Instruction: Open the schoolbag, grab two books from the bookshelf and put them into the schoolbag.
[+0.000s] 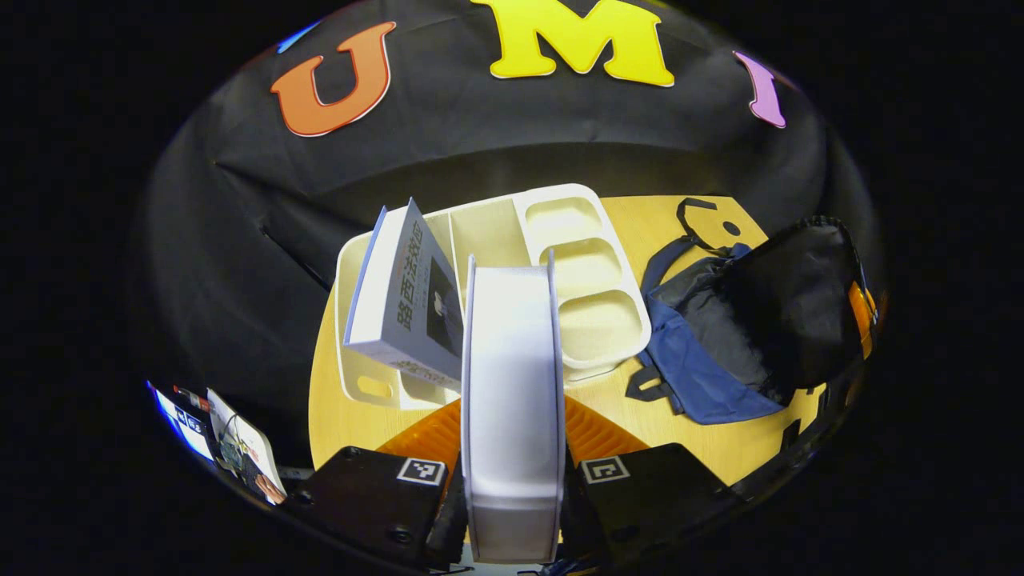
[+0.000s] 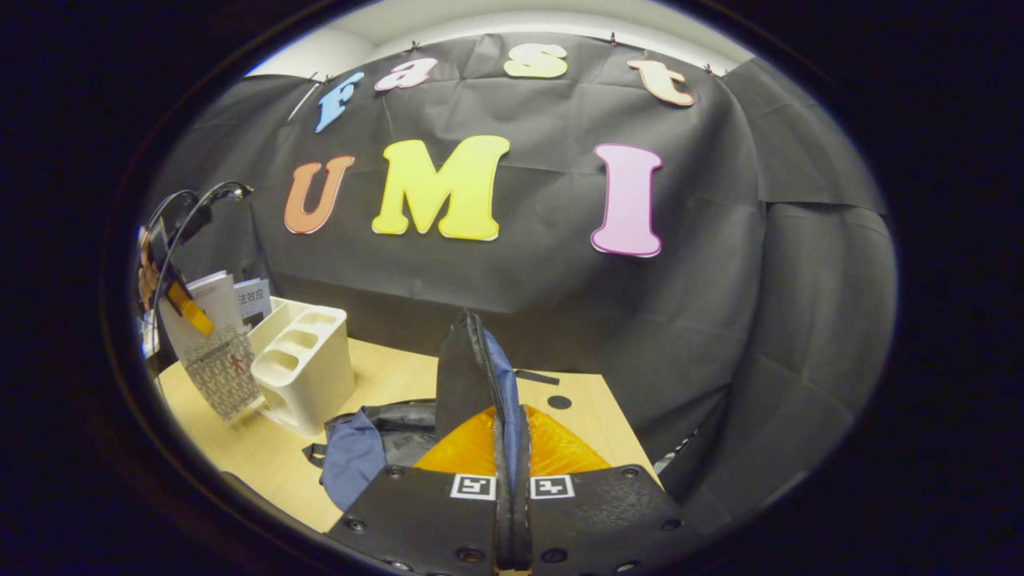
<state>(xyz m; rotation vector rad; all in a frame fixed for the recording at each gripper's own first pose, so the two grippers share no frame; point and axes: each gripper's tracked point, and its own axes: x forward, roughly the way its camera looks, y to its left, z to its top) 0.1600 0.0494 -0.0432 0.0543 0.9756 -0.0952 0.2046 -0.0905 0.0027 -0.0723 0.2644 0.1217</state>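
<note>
My left gripper [image 1: 512, 424] is shut on a white book [image 1: 512, 352], held upright with its page edge toward the camera, just in front of the white bookshelf [image 1: 596, 320]. A grey book [image 1: 404, 308] leans in the shelf's left compartment. The black and blue schoolbag [image 1: 720, 336] lies right of the shelf on the table. My right gripper [image 2: 512, 436] is shut on the schoolbag's zipper edge [image 2: 480, 376] and holds the flap upright. In the right gripper view the left gripper [image 2: 188, 308] holds the white book [image 2: 220, 364] beside the bookshelf [image 2: 308, 364], and the schoolbag [image 2: 376, 440] lies below.
The yellow wooden table [image 1: 752, 448] has a round cable hole [image 2: 559, 402] near its back edge. A bag strap [image 1: 696, 220] loops behind the schoolbag. Off the table's left edge lie some printed papers [image 1: 240, 448].
</note>
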